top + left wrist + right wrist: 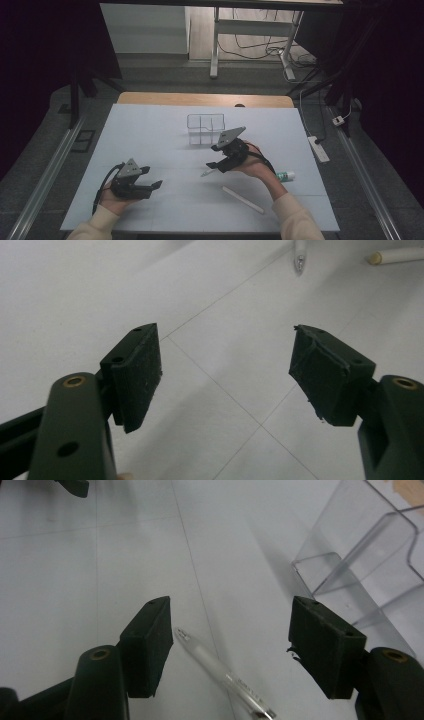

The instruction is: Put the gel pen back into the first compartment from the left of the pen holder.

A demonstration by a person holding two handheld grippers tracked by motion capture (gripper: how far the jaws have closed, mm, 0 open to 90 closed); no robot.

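The high view looks forward and down from above the person's side, taking in the whole white table (150, 130). Each gripper view sits close above the surface, looking along its own black jaws. The clear pen (220, 672) by the table's middle, near the clear box (370, 555), shows in the right gripper view and the high view.

Clear organizer (206, 129) just beyond pen (208, 172)

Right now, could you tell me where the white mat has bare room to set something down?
Free: the mat left of the clear organizer and beyond the left gripper. Crowded: around the right gripper, with the pen, white stick and tube.
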